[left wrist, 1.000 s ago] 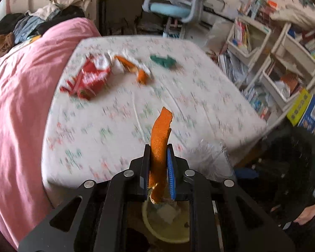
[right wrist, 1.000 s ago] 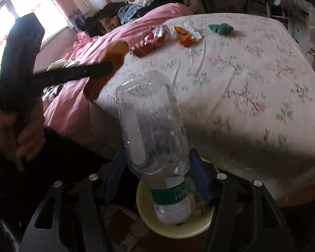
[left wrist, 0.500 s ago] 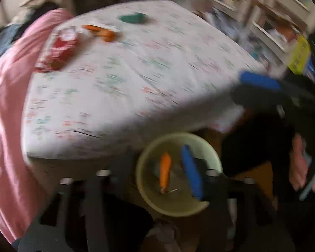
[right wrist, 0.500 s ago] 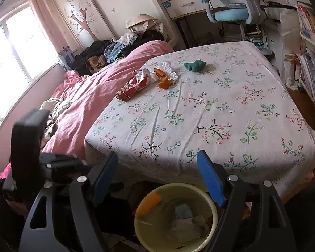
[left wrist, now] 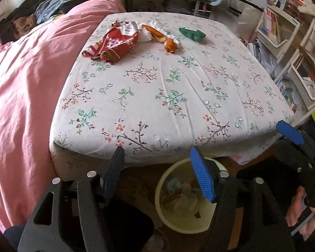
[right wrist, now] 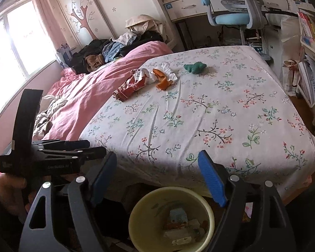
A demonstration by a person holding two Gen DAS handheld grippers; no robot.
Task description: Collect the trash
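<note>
Both grippers have let go since a second ago: the orange peel strip that the left gripper point(left wrist: 157, 174) pinched and the clear plastic bottle that the right gripper point(right wrist: 157, 176) clasped are gone from between the fingers, and both tools now hang over the floor just off the near edge of the bed point(left wrist: 178, 96). Each one stands wide open with nothing between its blue pads, and the right gripper also shows at the right edge of the left wrist view point(left wrist: 296, 140), held in a hand point(left wrist: 298, 214). Below them, on the floor against the bed's near edge, sits the yellow bin point(right wrist: 136, 214), holding crumpled paper, a pale blue scrap and orange peel; the bottle cannot be made out clearly inside it. Trash not yet collected lies near the far edge of the floral sheet: a red snack bag point(left wrist: 113, 42) toward the far left corner beside the pink duvet point(left wrist: 25, 88), white tissue with orange peel point(left wrist: 163, 35) touching it on the right, and a green crumpled wrapper point(left wrist: 192, 34) a little apart, further right. A blue desk chair point(right wrist: 233, 16) stands beyond the bed.
</note>
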